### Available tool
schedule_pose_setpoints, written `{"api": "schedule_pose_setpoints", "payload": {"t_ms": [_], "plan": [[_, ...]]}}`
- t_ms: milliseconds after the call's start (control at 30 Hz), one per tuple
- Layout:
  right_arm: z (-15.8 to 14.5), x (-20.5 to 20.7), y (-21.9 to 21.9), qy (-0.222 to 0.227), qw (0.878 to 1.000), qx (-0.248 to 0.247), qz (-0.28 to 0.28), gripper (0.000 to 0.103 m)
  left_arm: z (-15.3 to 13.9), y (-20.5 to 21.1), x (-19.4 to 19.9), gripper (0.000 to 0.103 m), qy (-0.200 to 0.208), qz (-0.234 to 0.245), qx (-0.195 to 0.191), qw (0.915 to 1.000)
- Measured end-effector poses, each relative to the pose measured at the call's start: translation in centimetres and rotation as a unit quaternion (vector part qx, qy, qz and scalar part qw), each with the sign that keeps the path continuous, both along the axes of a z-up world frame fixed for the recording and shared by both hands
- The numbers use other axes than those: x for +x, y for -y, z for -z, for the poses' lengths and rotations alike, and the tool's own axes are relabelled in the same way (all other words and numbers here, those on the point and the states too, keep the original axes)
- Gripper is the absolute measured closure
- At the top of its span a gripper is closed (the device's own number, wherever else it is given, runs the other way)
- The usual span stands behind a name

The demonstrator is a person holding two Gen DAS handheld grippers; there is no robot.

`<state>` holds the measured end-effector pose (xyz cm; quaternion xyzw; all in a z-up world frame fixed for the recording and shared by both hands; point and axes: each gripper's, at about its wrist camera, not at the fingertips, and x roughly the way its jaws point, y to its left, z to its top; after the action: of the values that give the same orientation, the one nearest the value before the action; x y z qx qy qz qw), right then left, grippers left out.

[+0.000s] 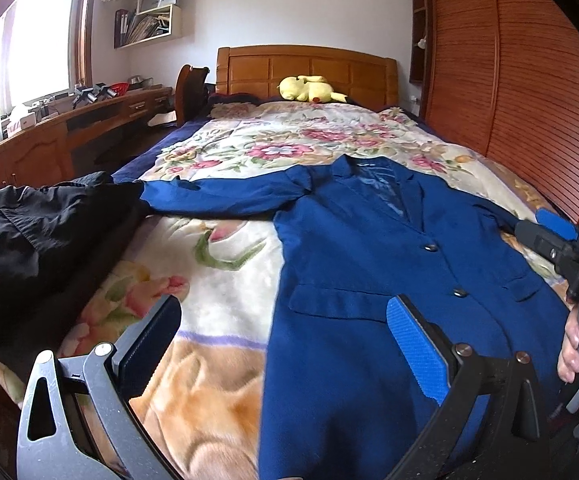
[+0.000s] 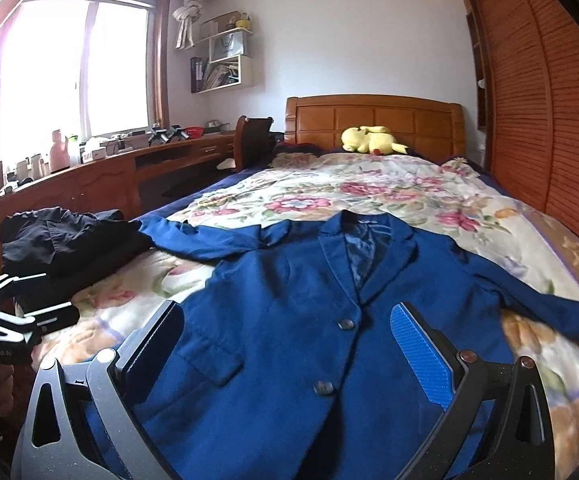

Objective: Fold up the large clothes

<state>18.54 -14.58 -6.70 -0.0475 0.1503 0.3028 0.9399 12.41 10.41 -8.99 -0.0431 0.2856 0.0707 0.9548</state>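
Note:
A blue blazer (image 1: 369,264) (image 2: 289,320) lies face up and buttoned on the floral bedspread, collar toward the headboard, both sleeves spread out sideways. My left gripper (image 1: 285,344) hovers open above the blazer's lower left edge and the blanket, nothing between its fingers. My right gripper (image 2: 289,352) stands open over the blazer's lower front near the buttons, holding nothing. In the left wrist view the right gripper (image 1: 557,236) shows at the right edge with a hand on its handle. The left gripper (image 2: 29,312) appears at the left edge of the right wrist view.
A black garment (image 1: 37,232) (image 2: 69,240) lies heaped at the bed's left edge, touching the blazer's sleeve end. A yellow plush toy (image 1: 311,89) rests by the wooden headboard (image 1: 305,68). A cluttered desk (image 1: 69,120) runs along the left; a slatted wardrobe (image 1: 529,100) flanks the right.

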Motion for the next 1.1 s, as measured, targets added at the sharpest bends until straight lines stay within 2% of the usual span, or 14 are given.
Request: {"api": "schedule_pose_setpoints", "payload": {"t_ms": [233,367,533,800,900,1100], "plan": [[0.0,3.4,-2.2,-0.002,1.0,0.0,-0.028,0.0,0.0,-2.3,3.4,0.0,-0.012,-0.015,0.006,0.9998],[1.4,5.2,-3.1,-0.007,0.999,-0.016,-0.035,0.0,0.2,-3.3,5.4,0.0,-0.023,-0.027,0.011,0.9993],[3.5,7.3,-3.9,-0.038,0.998,-0.032,-0.046,0.0,1.4,-4.3,7.9,0.0,-0.043,-0.034,0.025,0.9982],[5.6,8.0,-3.5,-0.065,0.994,-0.073,-0.045,0.0,3.2,-6.4,11.5,0.0,-0.062,-0.031,0.032,0.9971],[5.7,8.5,-3.8,-0.076,0.993,-0.077,-0.045,0.0,3.6,-7.6,13.2,0.0,-0.067,-0.034,0.037,0.9965],[4.8,9.4,-3.9,-0.094,0.992,-0.078,-0.043,0.0,4.3,-10.2,17.9,0.0,-0.087,-0.024,0.021,0.9957]]}}
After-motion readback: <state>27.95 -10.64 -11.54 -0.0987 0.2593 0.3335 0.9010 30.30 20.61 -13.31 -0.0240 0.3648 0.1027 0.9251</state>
